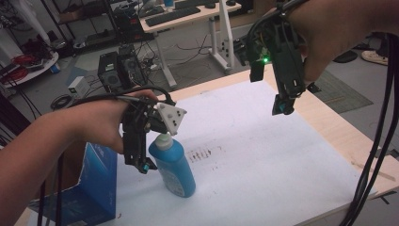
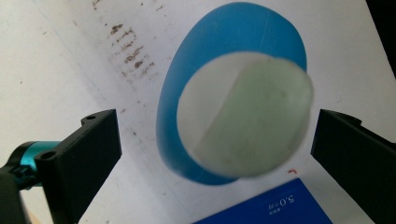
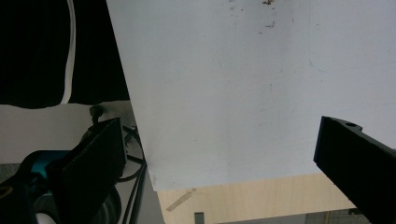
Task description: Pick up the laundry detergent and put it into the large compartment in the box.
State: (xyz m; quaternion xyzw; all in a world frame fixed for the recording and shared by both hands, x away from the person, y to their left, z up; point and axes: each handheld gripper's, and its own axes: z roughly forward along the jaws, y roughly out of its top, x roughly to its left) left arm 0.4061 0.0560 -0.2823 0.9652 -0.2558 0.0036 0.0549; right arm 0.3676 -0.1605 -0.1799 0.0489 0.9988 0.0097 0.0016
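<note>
A blue bottle (image 1: 175, 169) with a white cap (image 1: 164, 140) stands upright on the white sheet (image 1: 263, 155), near its left front. My left gripper (image 1: 148, 162) is lowered at the bottle's left side, level with its neck. In the left gripper view the bottle (image 2: 233, 37) appears from above, its cap (image 2: 245, 116) between the two black jaws of my left gripper (image 2: 217, 119), which is open and clear of it on both sides. My right gripper (image 1: 282, 107) hangs high over the sheet's far right. In its own view my right gripper (image 3: 223, 126) is open with nothing between the jaws.
A blue box (image 1: 94, 188) stands at the table's left front corner, close to the bottle. Brown smudges (image 1: 202, 154) mark the sheet to the bottle's right. The wooden table edge (image 1: 339, 132) runs along the right. A desk and computer towers (image 1: 117, 68) stand behind.
</note>
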